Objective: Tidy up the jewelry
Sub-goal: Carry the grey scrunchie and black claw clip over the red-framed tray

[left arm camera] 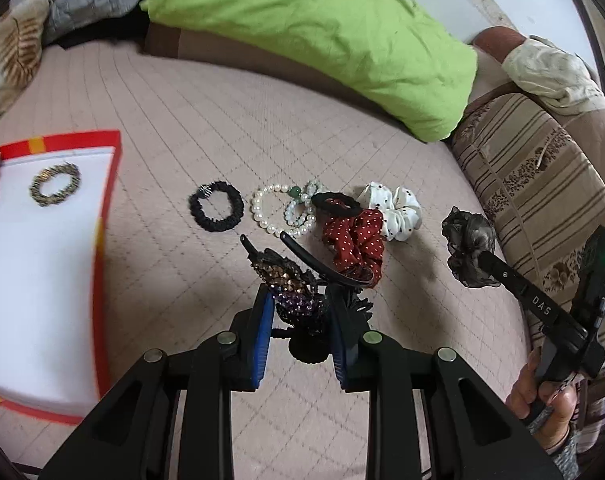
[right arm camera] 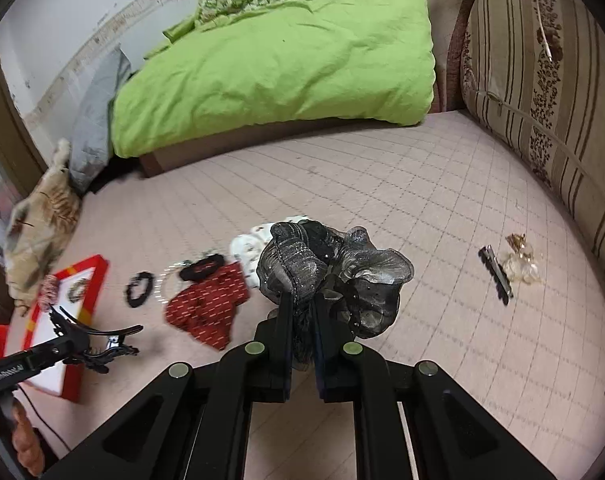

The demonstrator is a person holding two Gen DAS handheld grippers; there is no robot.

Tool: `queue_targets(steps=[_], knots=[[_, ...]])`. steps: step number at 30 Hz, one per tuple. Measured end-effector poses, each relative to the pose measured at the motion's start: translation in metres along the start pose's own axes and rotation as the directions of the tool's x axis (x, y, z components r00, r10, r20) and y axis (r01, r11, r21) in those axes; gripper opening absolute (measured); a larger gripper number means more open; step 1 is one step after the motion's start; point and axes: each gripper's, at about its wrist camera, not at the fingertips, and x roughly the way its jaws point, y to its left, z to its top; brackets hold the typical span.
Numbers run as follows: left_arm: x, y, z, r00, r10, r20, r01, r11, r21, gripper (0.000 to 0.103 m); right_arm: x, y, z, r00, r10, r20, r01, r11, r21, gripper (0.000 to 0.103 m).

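My left gripper (left arm camera: pixel 298 300) is shut on a black hair claw clip (left arm camera: pixel 290 280) with brown and purple sequins, lifted off the pink quilted mat (left arm camera: pixel 206 120). My right gripper (right arm camera: pixel 302 304) is shut on a grey sheer scrunchie (right arm camera: pixel 334 276), also raised; in the left wrist view that scrunchie (left arm camera: pixel 468 246) hangs at the right gripper's tip. On the mat lie a black scrunchie (left arm camera: pixel 215 207), pearl bracelets (left arm camera: pixel 282 210), a red dotted scrunchie (left arm camera: pixel 354 240) and a white dotted scrunchie (left arm camera: pixel 394 208). A red-rimmed white tray (left arm camera: pixel 42 264) at the left holds a beaded bracelet (left arm camera: pixel 54 184).
A lime green quilt (right arm camera: pixel 278 60) lies folded at the back, a striped cushion (right arm camera: pixel 542 92) at the right. A black hair clip (right arm camera: pixel 496 274) and a clear crumpled wrapper (right arm camera: pixel 520 264) lie on the mat at the right. A person's hand (left arm camera: pixel 546 408) grips the right tool.
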Motion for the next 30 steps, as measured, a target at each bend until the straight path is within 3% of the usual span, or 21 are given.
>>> queue_targets(steps=[10,20,30], knots=[[-0.052,0.013,-0.014,0.993,0.063,0.097,-0.066,0.998,0.022,0.025,-0.035,0.033,-0.010,0.998,0.066,0.022,-0.065,0.997,-0.028,0.009],[-0.081,0.073,-0.017,0.980,0.137,0.141,-0.126,0.988,-0.087,0.025,-0.039,0.105,-0.021,0.990,0.137,-0.008,-0.137,0.979,-0.149,0.009],[-0.106,0.146,-0.017,0.940,0.293,0.177,-0.260,0.948,-0.185,0.025,-0.019,0.196,-0.031,0.969,0.230,-0.093,-0.247,0.930,-0.271,0.009]])
